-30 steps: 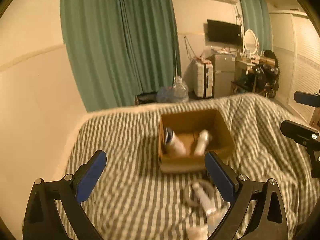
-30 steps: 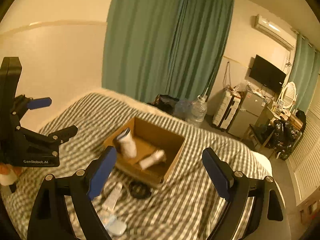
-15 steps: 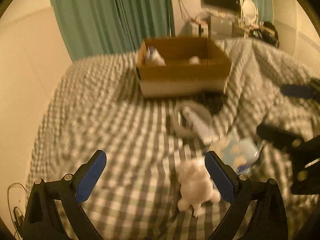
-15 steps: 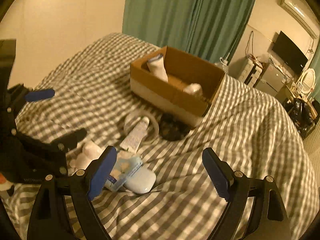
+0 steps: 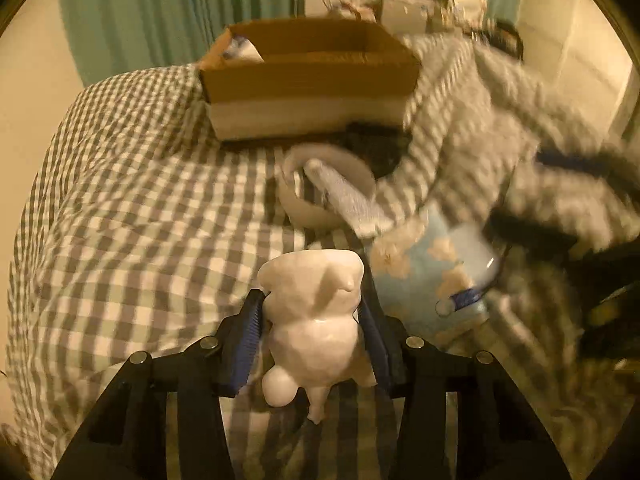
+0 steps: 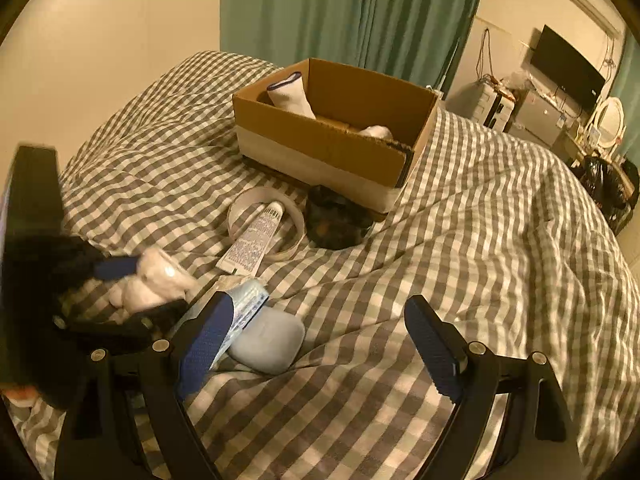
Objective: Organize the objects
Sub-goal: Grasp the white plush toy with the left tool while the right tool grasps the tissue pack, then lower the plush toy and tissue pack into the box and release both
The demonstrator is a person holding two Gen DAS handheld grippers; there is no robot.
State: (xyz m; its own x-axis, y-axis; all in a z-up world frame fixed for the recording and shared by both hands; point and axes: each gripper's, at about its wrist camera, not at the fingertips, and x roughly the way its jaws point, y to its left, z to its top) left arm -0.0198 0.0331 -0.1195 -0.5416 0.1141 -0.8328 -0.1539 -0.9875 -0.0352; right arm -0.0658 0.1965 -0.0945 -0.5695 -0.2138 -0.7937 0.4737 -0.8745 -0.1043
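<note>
My left gripper [image 5: 312, 320] is shut on a white toy figure [image 5: 316, 312] low over the checked bedcover; it also shows in the right wrist view [image 6: 156, 280]. My right gripper [image 6: 320, 340] is open and empty above the bedcover, to the right of the left one. A cardboard box [image 6: 332, 148] stands further back with a white sock [image 6: 292, 94] and another white item [image 6: 376, 131] inside. In front of the box lie a white tube [image 6: 256, 240] across a white ring [image 6: 240, 208], a dark object [image 6: 336, 224], a pale blue packet [image 5: 424, 272] and a grey-blue pouch [image 6: 268, 344].
The bed has a checked cover [image 6: 480, 260]. Green curtains [image 6: 340, 12] hang behind it. A cream wall [image 6: 100, 60] runs along the left. A TV [image 6: 568, 68], a mirror and cluttered furniture stand at the far right.
My left gripper has come down and closed on the white toy figure. My right gripper has lowered toward the bedcover and stays open.
</note>
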